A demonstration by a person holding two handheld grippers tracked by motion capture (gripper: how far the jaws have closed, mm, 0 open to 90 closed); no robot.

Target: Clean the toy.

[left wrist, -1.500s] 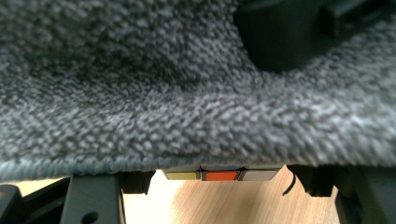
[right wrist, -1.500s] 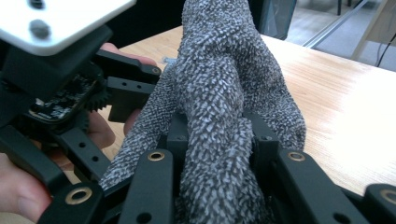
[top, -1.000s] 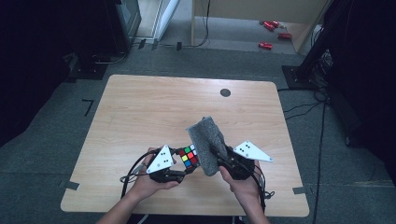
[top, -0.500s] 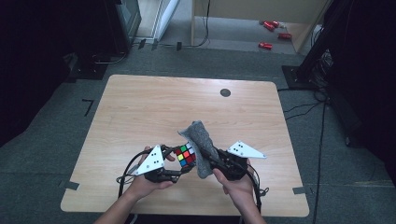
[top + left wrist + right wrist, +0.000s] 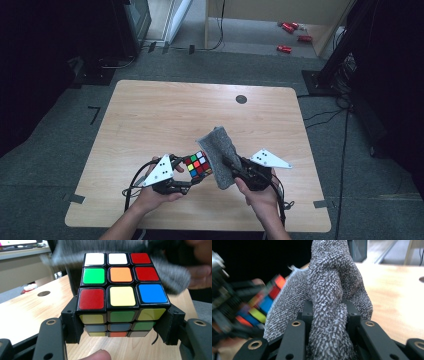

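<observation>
The left gripper (image 5: 192, 172) is clamped on a puzzle cube (image 5: 198, 165), one black jaw pressed to each side, as the left gripper view shows closely. The right gripper (image 5: 227, 162) is pinched tight on a grey cloth (image 5: 218, 152), the fabric bunched between its jaws and rising above them. Both things are held over the near part of the surface (image 5: 165, 115), just right of its middle, close to the front edge. Cube and cloth sit side by side in the high view; whether they touch cannot be told, since the cloth overlaps the cube's right side there.

Open room: the whole far half of the surface is bare wood apart from a dark round hole (image 5: 241, 99) near the far edge. The left and right margins beside the hands are bare too. Cables (image 5: 131, 187) trail from the left gripper toward the front edge.

Hard to make out: in the right gripper view the cube (image 5: 263, 302) and the other gripper are blurred at the left, and the cloth (image 5: 332, 297) hides the surface ahead. In the left gripper view the cloth (image 5: 172, 275) behind the cube (image 5: 120, 292) is smeared, and the right hand (image 5: 200, 272) is cut off at the frame's right edge. The cube's underside is hidden.
</observation>
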